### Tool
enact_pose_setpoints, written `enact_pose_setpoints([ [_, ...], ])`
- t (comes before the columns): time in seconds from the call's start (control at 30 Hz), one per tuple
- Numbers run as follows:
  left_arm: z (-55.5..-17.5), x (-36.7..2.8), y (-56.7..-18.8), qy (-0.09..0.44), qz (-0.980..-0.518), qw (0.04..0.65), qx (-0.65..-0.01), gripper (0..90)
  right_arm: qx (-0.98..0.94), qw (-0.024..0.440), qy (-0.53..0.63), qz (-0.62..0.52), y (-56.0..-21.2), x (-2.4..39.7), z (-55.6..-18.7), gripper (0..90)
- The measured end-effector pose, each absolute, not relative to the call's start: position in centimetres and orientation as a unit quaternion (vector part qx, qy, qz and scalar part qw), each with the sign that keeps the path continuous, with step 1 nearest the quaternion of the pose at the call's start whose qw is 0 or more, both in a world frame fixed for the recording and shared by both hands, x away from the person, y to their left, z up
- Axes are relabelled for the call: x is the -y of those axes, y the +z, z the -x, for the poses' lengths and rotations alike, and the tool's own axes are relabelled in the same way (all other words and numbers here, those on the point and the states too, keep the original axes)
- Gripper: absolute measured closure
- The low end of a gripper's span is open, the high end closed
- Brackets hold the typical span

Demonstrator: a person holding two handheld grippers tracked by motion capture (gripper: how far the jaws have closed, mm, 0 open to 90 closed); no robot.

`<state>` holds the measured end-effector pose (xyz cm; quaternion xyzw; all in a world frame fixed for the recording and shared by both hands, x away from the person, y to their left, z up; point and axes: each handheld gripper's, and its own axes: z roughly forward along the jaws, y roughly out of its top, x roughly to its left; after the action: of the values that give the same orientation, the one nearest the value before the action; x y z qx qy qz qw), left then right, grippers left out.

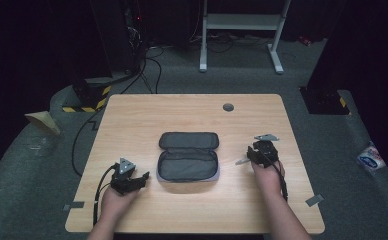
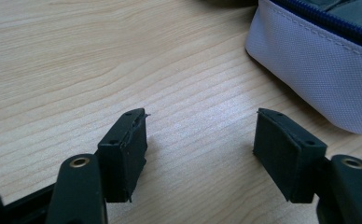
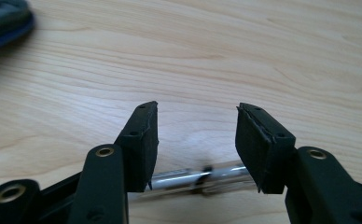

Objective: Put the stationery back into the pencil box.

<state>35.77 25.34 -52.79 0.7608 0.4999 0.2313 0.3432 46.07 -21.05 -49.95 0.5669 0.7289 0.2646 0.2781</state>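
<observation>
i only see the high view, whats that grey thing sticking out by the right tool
Observer: The right gripper view shows a shiny silver pen with a dark band. It lies crosswise, low between the jaws of the right tool.
Operator: is it gripped
Observer: It doesn't look so. The jaws stand apart, and the pen runs down by their bases rather than between the pads.
Operator: left tool got anything
Observer: No. In the left gripper view the left tool is open over bare table.
Operator: what does the case look like outside
Observer: The pouch has a pale woven side and a blue zip.
</observation>
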Motion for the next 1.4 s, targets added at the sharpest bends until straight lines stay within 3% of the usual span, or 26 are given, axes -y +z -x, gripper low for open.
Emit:
enact_pose_setpoints([
  [0.27, -35.8, -25.3, -52.8, 0.231, -0.761, 0.343, -0.5, 34.8, -0.72, 0.285, 0.253, -0.58, -50.2, 23.2, -46.0, 48.4],
  [0.63, -35.8, -25.3, -52.8, 0.231, -0.761, 0.343, -0.5, 34.8, -0.728, 0.254, 0.26, -0.581, -51.3, 24.2, -46.6, 52.4],
  [1.1, -35.7, -25.3, -52.8, 0.232, -0.76, 0.343, -0.5, 34.9, -0.747, 0.235, 0.303, -0.543, -51.5, 24.4, -38.6, 49.8],
  [1.4, -35.7, -25.3, -52.8, 0.231, -0.76, 0.344, -0.501, 34.8, -0.759, 0.22, 0.325, -0.52, -51.8, 23.3, -36.1, 50.3],
])
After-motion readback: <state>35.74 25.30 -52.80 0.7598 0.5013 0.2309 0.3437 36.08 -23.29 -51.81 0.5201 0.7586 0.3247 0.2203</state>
